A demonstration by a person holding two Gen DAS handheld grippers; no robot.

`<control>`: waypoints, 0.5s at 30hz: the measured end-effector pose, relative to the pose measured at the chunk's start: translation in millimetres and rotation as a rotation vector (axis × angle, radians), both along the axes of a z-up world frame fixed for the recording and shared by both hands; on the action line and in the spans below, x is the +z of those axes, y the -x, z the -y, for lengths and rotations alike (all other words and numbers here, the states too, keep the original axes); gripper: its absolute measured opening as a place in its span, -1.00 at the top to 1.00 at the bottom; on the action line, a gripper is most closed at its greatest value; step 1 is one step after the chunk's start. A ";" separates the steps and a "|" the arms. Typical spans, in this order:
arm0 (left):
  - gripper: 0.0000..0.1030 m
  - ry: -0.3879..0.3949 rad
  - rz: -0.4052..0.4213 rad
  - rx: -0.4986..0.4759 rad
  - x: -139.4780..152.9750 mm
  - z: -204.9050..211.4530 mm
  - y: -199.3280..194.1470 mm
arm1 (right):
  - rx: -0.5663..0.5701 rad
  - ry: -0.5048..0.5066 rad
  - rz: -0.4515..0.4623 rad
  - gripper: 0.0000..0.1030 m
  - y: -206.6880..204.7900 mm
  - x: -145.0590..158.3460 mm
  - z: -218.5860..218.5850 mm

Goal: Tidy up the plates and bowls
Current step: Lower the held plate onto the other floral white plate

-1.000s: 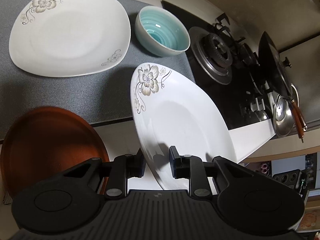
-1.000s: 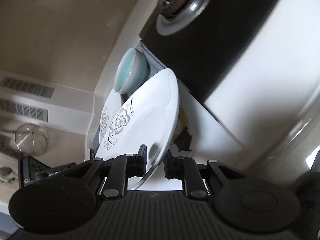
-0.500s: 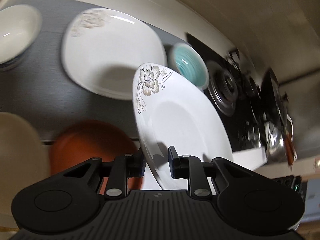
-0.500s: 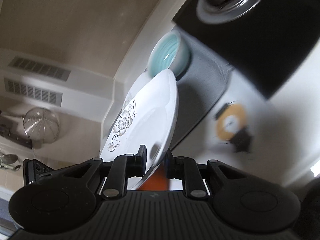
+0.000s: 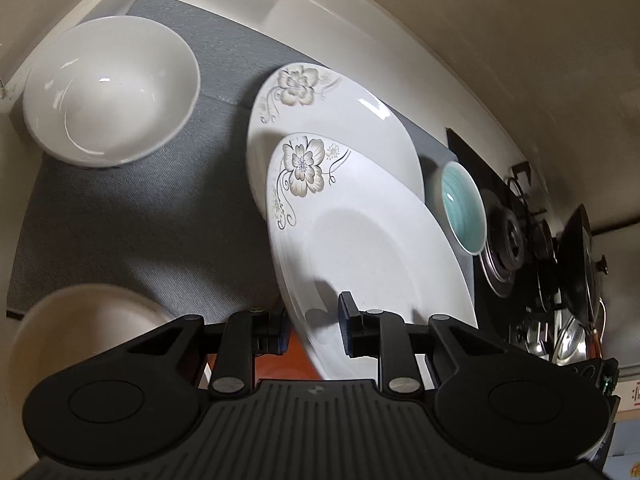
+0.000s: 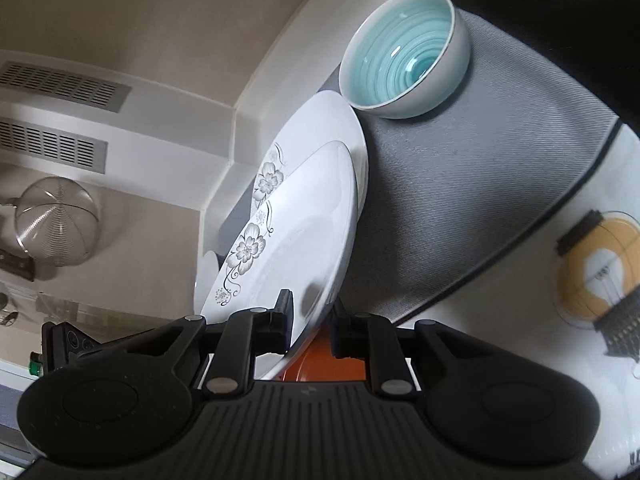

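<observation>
Both grippers are shut on one white plate with a flower print (image 5: 372,248), each on its near rim. My left gripper (image 5: 312,330) holds it tilted over a second flower plate (image 5: 340,120) that lies on the grey mat (image 5: 160,220). In the right wrist view my right gripper (image 6: 310,326) clamps the same held plate (image 6: 296,232) edge-on, above the second plate (image 6: 328,132). A teal bowl (image 5: 462,212) stands past the plates, also in the right wrist view (image 6: 404,56). A white bowl (image 5: 108,88) sits far left on the mat.
A brown plate (image 5: 294,364) lies under the held plate, also in the right wrist view (image 6: 324,364). A cream dish (image 5: 80,328) is at the near left. A gas hob (image 5: 508,244) with a pan (image 5: 580,264) lies to the right. A wall (image 5: 440,20) runs behind the mat.
Both grippers have carried the held plate left and forward over the mat, so it now hangs over the second flower plate. The white bowl has come into view at left.
</observation>
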State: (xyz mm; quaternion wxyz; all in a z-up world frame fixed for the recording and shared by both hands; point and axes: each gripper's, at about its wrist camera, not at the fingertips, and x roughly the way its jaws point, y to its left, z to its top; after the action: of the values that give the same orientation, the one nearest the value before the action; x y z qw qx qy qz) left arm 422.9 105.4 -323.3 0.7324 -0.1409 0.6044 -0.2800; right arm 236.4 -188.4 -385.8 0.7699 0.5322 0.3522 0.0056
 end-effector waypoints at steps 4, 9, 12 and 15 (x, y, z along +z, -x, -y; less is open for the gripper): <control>0.51 -0.002 -0.019 0.015 -7.9 0.7 -12.7 | -0.015 0.001 -0.025 0.63 -9.1 -3.7 -1.5; 0.50 0.014 -0.058 0.036 -19.6 0.5 -24.9 | -0.038 0.016 -0.050 0.64 -22.0 -6.8 -2.3; 0.52 0.037 -0.118 0.051 -27.3 -3.9 -31.5 | -0.059 0.026 -0.062 0.66 -26.1 -8.5 -2.6; 0.60 0.084 -0.142 0.052 -24.4 -14.1 -32.5 | -0.078 0.029 -0.064 0.66 -30.5 -10.3 -2.3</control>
State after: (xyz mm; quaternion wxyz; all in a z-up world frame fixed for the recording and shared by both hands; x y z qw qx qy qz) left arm 455.3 119.5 -347.7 0.6881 -0.2067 0.6387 -0.2754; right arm 266.9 -186.1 -396.1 0.7655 0.5341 0.3558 -0.0468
